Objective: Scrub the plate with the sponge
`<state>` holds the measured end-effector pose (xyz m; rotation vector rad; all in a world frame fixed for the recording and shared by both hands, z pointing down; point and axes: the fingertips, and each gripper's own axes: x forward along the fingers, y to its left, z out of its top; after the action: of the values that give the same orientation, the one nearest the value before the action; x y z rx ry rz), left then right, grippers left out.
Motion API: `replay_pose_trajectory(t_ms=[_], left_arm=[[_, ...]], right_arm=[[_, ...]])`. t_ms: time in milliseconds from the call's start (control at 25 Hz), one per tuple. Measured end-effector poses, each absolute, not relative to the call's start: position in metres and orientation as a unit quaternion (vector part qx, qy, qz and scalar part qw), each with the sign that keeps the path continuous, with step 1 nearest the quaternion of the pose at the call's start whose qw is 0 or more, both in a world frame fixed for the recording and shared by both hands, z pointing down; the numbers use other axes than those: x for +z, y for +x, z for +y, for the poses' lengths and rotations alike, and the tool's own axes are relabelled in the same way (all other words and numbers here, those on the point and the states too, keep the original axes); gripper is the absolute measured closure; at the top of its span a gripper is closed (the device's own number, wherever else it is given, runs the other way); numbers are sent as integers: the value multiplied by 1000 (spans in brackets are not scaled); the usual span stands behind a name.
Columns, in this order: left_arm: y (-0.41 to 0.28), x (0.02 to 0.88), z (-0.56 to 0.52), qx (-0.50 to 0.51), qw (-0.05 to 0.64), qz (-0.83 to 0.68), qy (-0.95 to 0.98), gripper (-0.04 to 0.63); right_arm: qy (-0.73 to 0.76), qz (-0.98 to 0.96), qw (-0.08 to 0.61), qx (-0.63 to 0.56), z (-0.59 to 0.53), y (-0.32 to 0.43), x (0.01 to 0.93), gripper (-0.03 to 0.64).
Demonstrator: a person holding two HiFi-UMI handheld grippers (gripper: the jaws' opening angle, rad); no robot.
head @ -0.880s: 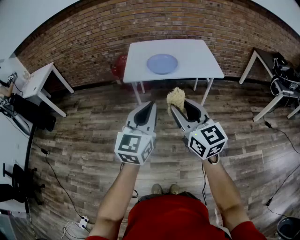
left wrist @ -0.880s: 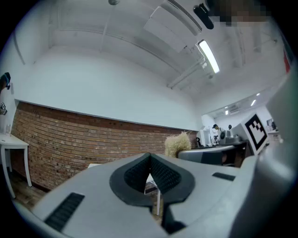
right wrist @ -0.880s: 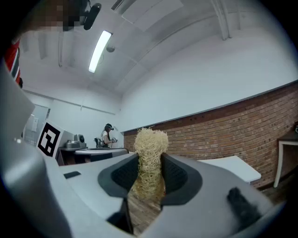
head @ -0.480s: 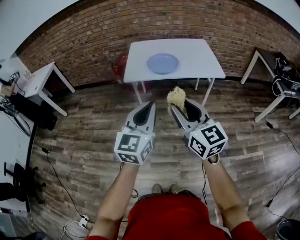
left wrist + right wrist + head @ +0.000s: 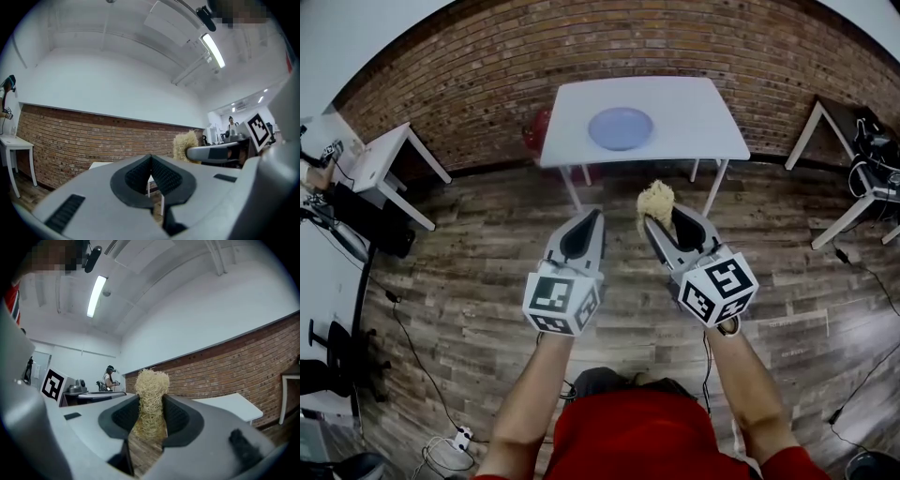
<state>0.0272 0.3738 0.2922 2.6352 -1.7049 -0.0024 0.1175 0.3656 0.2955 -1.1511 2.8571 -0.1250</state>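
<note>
A pale blue plate (image 5: 621, 127) lies on the white table (image 5: 694, 131) far ahead, against the brick wall. My right gripper (image 5: 667, 217) is shut on a tan fibrous sponge (image 5: 655, 201), which sticks up past its fingertips (image 5: 151, 389). My left gripper (image 5: 588, 219) is shut with nothing between its jaws (image 5: 150, 174). Both grippers are held side by side over the wooden floor, well short of the table. In the left gripper view the sponge (image 5: 186, 143) shows to the right.
A smaller white table (image 5: 380, 159) stands at the left and another table (image 5: 853, 141) with dark gear at the right. Cables (image 5: 412, 366) trail over the wood floor. A red object (image 5: 538, 129) sits behind the plate's table.
Both grippers have shifted slightly, and the table with the plate sits a touch nearer and to the left in the head view. The grip on the sponge is unchanged.
</note>
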Motion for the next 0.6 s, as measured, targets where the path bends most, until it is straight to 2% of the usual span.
replay_pose_trajectory(t_ms=[360,600], left_arm=[[33,303,346,9,2,-553,833,583],[14,314,295,10,-7,-553,833,583]], right_arm=[[-365,929,23,-45,336,126,306,463],[-368,929,16,-42,290,107,317,463]])
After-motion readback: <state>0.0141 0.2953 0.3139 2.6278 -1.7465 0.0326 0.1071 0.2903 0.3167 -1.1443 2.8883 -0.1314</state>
